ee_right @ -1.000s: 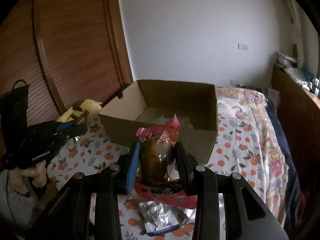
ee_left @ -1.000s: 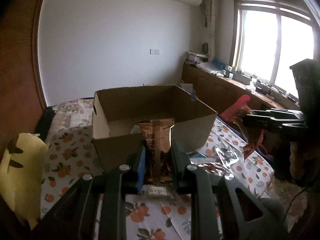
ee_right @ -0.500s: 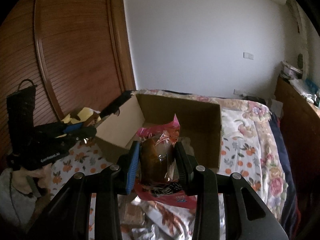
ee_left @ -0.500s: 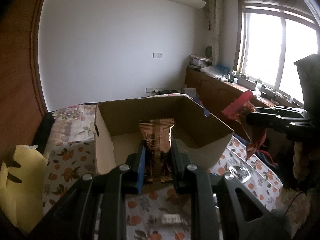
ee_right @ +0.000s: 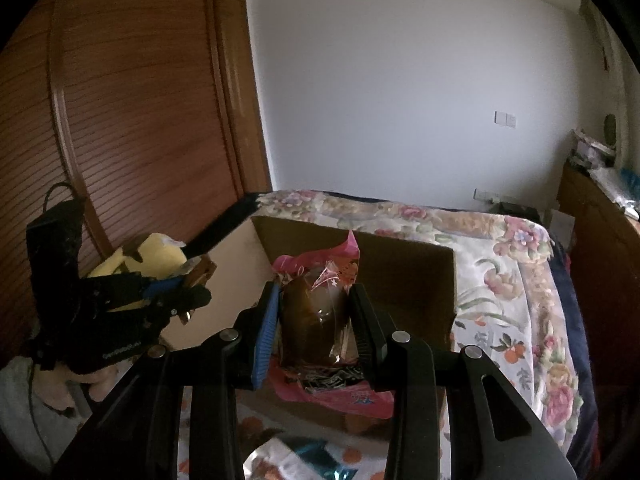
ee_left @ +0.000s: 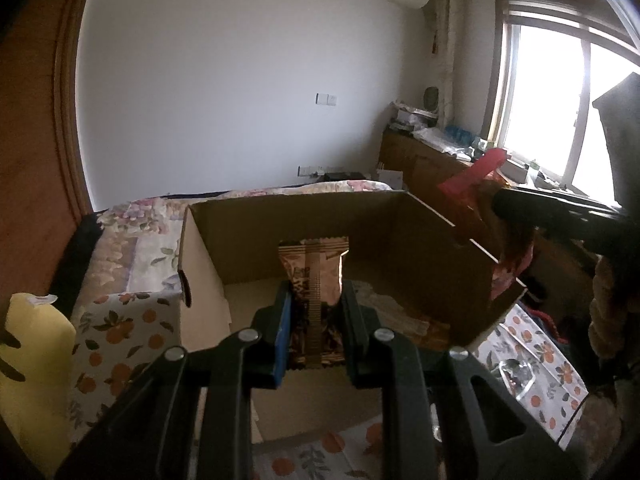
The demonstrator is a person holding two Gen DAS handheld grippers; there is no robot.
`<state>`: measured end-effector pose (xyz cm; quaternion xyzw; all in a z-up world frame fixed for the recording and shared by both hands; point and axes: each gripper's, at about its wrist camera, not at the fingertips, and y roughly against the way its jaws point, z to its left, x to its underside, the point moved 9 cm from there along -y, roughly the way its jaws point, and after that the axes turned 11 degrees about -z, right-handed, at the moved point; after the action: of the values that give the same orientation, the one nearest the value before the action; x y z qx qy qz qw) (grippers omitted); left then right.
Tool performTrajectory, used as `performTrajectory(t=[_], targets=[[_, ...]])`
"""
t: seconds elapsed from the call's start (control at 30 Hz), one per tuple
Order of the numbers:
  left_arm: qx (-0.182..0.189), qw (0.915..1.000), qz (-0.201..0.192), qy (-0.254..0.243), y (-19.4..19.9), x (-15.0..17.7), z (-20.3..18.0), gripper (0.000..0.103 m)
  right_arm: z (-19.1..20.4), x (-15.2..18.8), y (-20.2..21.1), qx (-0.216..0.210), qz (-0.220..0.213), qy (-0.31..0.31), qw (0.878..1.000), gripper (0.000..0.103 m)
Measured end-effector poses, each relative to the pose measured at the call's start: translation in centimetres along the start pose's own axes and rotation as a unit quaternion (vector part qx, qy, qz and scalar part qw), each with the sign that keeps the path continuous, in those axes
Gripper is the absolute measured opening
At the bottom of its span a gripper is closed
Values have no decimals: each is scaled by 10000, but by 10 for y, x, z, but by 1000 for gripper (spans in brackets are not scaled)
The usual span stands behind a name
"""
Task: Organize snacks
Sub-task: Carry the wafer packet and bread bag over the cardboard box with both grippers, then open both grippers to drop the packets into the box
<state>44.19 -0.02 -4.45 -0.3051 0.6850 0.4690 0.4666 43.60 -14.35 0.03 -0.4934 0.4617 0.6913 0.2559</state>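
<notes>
Since the frame one second earlier, both grippers have advanced from short of the open brown cardboard box (ee_left: 384, 236) to above its interior.

- Left gripper (ee_left: 316, 316): jaws pinching a brown foil snack packet with a ribbed centre seam (ee_left: 314, 280), held upright over the box floor, just inside the near wall.
- Right gripper (ee_right: 314, 320): jaws pinching a clear-and-pink plastic pouch holding a dark brown rounded snack (ee_right: 316, 300), its pink base sagging below the jaws, above the near edge of the box.
- Box contents: pale crumpled wrappers (ee_left: 400, 312) on the floor toward the right wall; what kind they are cannot be told.
- Box support: a bed with an orange-fruit print sheet (ee_left: 116, 328) around the box and a floral quilt (ee_right: 520, 280) behind it.
- Left of the box: a yellow plush toy with black markings (ee_left: 32, 360).
- In front of the box: a silver and blue foil packet (ee_right: 304, 460) on the sheet.
- Behind the box: a white wall. A wooden cabinet (ee_left: 420, 164) with clutter stands beyond its right side, beneath a bright window (ee_left: 560, 100).
</notes>
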Motion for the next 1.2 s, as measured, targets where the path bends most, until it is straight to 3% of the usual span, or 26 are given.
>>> performTrajectory(t=[0.33, 0.77, 0.9, 1.2], targets=[[-41, 9998, 197, -29, -23, 14, 3, 20, -29, 30, -38, 252, 303, -169, 9991, 35], [-168, 9987, 446, -161, -34, 33, -8, 21, -55, 67, -52, 486, 731, -298, 9957, 35], [-260, 9986, 452, -54, -35, 37, -4, 33, -54, 72, -52, 494, 745, -210, 9958, 35], [-372, 9984, 418, -110, -24, 37, -7, 49, -43, 64, -33, 273, 532, -254, 9979, 35]])
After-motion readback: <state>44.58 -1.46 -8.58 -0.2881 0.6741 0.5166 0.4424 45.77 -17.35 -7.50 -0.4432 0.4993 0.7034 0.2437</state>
